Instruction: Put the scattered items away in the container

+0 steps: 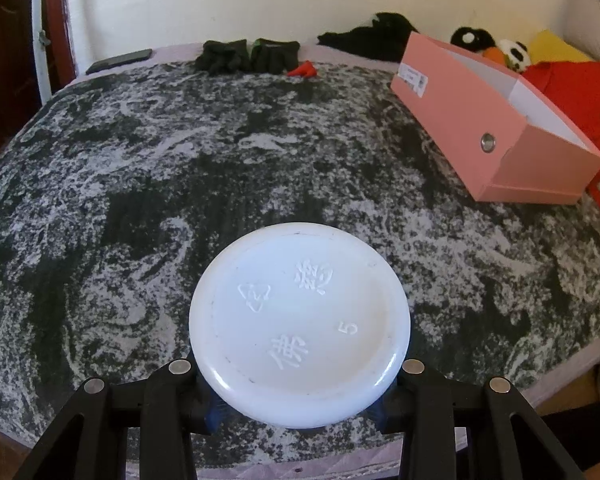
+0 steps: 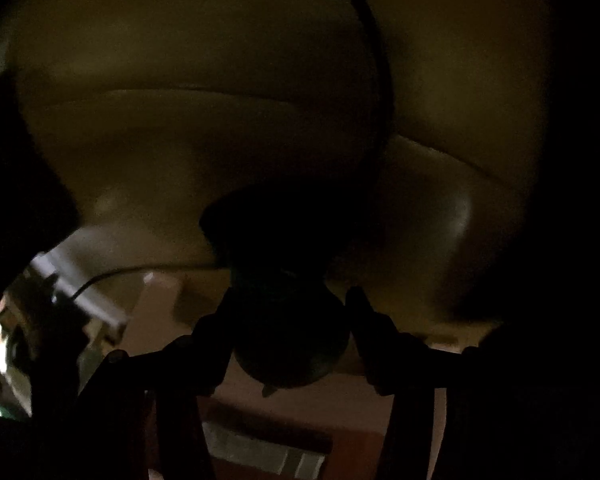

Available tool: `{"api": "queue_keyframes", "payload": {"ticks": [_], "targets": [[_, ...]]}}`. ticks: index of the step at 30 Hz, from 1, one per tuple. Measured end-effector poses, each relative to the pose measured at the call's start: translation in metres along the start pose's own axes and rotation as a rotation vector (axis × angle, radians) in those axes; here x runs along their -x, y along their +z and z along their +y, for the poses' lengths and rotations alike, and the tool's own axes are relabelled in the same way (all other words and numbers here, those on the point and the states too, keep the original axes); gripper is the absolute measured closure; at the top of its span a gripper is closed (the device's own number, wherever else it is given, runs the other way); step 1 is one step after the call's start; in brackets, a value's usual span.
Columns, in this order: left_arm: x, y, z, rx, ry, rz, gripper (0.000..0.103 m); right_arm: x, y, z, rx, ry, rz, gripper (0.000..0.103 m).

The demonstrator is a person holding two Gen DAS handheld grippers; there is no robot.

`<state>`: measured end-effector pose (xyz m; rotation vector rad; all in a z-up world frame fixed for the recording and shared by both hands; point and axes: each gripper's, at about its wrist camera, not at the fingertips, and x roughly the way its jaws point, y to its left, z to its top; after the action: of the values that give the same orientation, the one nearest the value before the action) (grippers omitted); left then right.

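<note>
1. Between the fingers of the left gripper [image 1: 300, 394] sits a white plastic bottle [image 1: 300, 324], clamped at both sides.
2. Only its round, slightly dished base shows, embossed with a recycling triangle, a "5" and raised characters.
3. That base faces the camera's far side, so the bottle's long axis runs along the fingers, out over the mottled grey-and-black blanket [image 1: 180, 168].
4. A pink box [image 1: 480, 120] lies open-topped at the right, well apart from the bottle.
5. Right gripper [image 2: 288, 320]: the view is very dark; a dark rounded object [image 2: 288, 344] sits between the fingers, but whether they grip it cannot be told.
</note>
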<state>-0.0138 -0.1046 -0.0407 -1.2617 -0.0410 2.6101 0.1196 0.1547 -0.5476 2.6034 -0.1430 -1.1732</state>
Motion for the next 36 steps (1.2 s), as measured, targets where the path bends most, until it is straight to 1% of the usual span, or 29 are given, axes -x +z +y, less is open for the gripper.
{"api": "queue_keyframes", "payload": {"ticks": [3, 4, 6, 8, 11, 12, 14, 16, 19, 21, 23, 24, 26, 28, 30, 32, 33, 35, 36], "targets": [[0.004, 0.001, 0.003, 0.008, 0.000, -0.014, 0.059, 0.042, -0.018, 0.021, 0.098, 0.006, -0.041, 0.047], [0.005, 0.001, 0.003, 0.010, 0.001, -0.018, 0.059, 0.055, -0.031, 0.032, 0.144, 0.008, -0.064, 0.047], [0.008, 0.001, 0.004, 0.014, 0.002, -0.026, 0.059, 0.093, -0.056, 0.057, 0.259, 0.006, -0.132, 0.047], [0.010, 0.000, 0.005, 0.018, 0.003, -0.034, 0.059, 0.127, -0.078, 0.075, 0.342, 0.009, -0.198, 0.047], [0.015, 0.000, 0.008, 0.032, 0.001, -0.051, 0.059, 0.189, -0.118, 0.107, 0.493, -0.025, -0.348, 0.047], [0.017, 0.000, 0.009, 0.038, -0.002, -0.057, 0.059, 0.201, -0.131, 0.119, 0.530, -0.026, -0.393, 0.047], [0.024, 0.001, 0.011, 0.046, -0.009, -0.079, 0.059, 0.234, -0.155, 0.135, 0.586, 0.002, -0.492, 0.047], [0.032, 0.003, 0.011, 0.051, -0.017, -0.106, 0.059, 0.267, -0.174, 0.144, 0.613, 0.031, -0.593, 0.047], [0.044, 0.008, 0.010, 0.060, -0.038, -0.149, 0.059, 0.334, -0.216, 0.142, 0.624, 0.088, -0.775, 0.047], [0.055, 0.018, 0.002, 0.060, -0.060, -0.187, 0.059, 0.378, -0.244, 0.141, 0.630, 0.127, -0.896, 0.047], [0.067, 0.033, -0.014, 0.032, -0.071, -0.235, 0.059, 0.418, -0.273, 0.131, 0.600, 0.174, -1.039, 0.048], [0.075, 0.046, -0.029, -0.004, -0.078, -0.267, 0.059, 0.439, -0.291, 0.122, 0.576, 0.196, -1.126, 0.048], [0.088, 0.069, -0.058, -0.067, -0.101, -0.322, 0.059, 0.481, -0.327, 0.104, 0.520, 0.223, -1.332, 0.048], [0.092, 0.098, -0.089, -0.099, -0.153, -0.341, 0.058, 0.524, -0.361, 0.090, 0.447, 0.232, -1.540, 0.048], [0.090, 0.131, -0.125, -0.135, -0.216, -0.352, 0.058, 0.566, -0.388, 0.078, 0.354, 0.213, -1.725, 0.048], [0.084, 0.167, -0.165, -0.174, -0.285, -0.356, 0.058, 0.606, -0.409, 0.058, 0.250, 0.180, -1.872, 0.048], [0.075, 0.187, -0.189, -0.199, -0.297, -0.360, 0.058, 0.629, -0.418, 0.046, 0.182, 0.148, -1.944, 0.048], [0.050, 0.219, -0.225, -0.225, -0.306, -0.347, 0.058, 0.666, -0.426, 0.028, 0.054, 0.085, -2.032, 0.048], [0.035, 0.234, -0.242, -0.234, -0.306, -0.336, 0.055, 0.683, -0.424, 0.018, 0.004, 0.066, -2.053, 0.048]]}}
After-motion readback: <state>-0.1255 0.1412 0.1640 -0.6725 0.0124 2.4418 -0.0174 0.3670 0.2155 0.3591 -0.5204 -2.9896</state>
